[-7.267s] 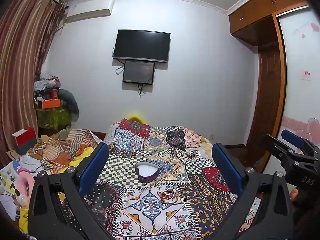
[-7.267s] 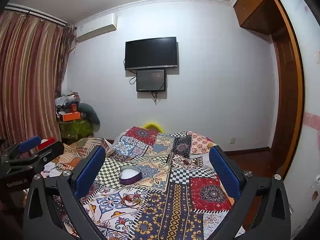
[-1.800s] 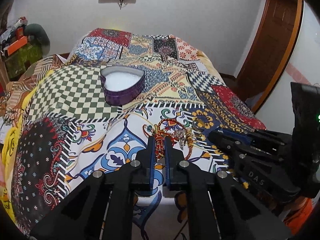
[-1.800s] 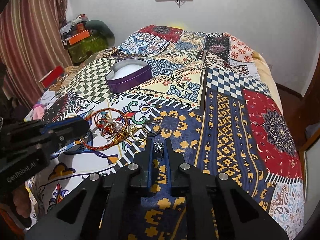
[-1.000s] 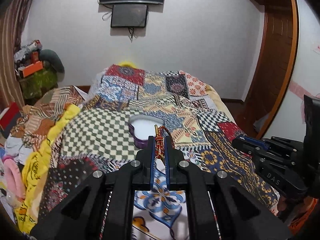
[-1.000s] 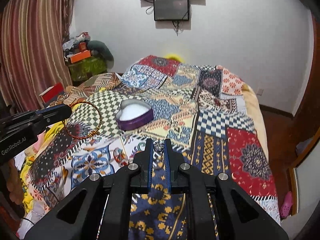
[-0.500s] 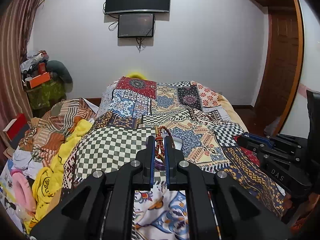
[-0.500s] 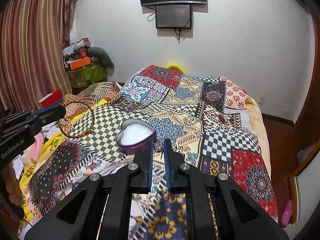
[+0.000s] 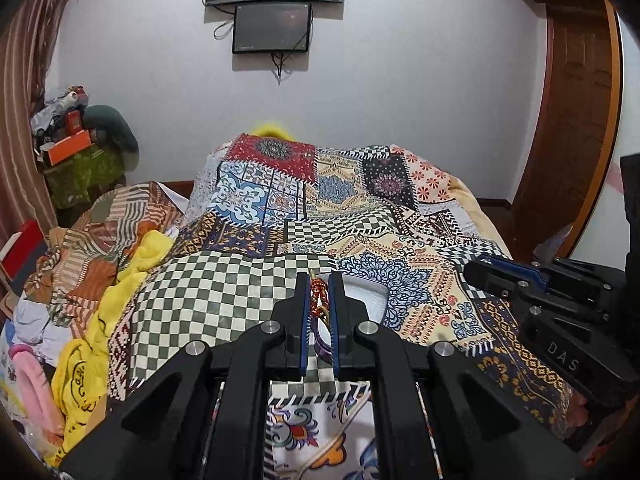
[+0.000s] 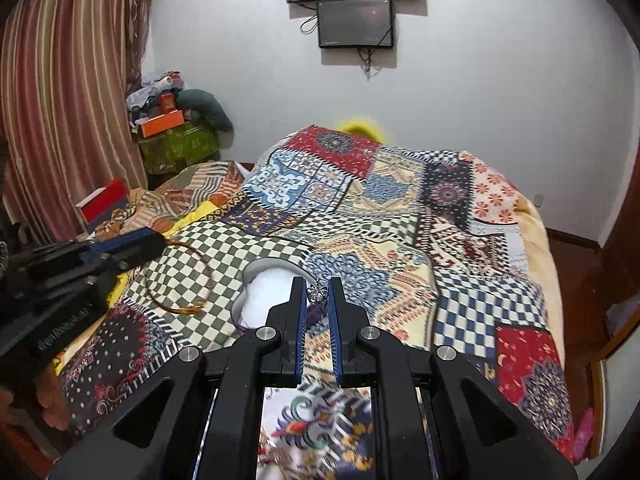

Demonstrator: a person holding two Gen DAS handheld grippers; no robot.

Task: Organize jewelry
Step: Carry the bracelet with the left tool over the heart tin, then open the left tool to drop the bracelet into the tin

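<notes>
A purple heart-shaped box (image 10: 264,298) with white lining lies open on the patchwork bedspread (image 10: 400,216); it shows in the left wrist view (image 9: 368,300) just beyond my fingers. My left gripper (image 9: 319,300) is shut on a red-and-gold bracelet (image 9: 318,300), whose loop (image 10: 180,276) hangs over the checkered patch left of the box. My right gripper (image 10: 318,296) is shut on a small silver ring (image 10: 317,294), held just right of the box.
Crumpled clothes and a yellow cloth (image 9: 116,280) lie at the bed's left side. A red box (image 10: 102,200) and a cluttered green stand (image 10: 176,144) are by the striped curtain. A wooden door (image 9: 576,120) is at right. More jewelry (image 10: 280,464) lies near the front.
Both grippers have moved forward and lower toward the heart-shaped box, each still holding its piece. The bracelet loop now hangs close above the checkered patch.
</notes>
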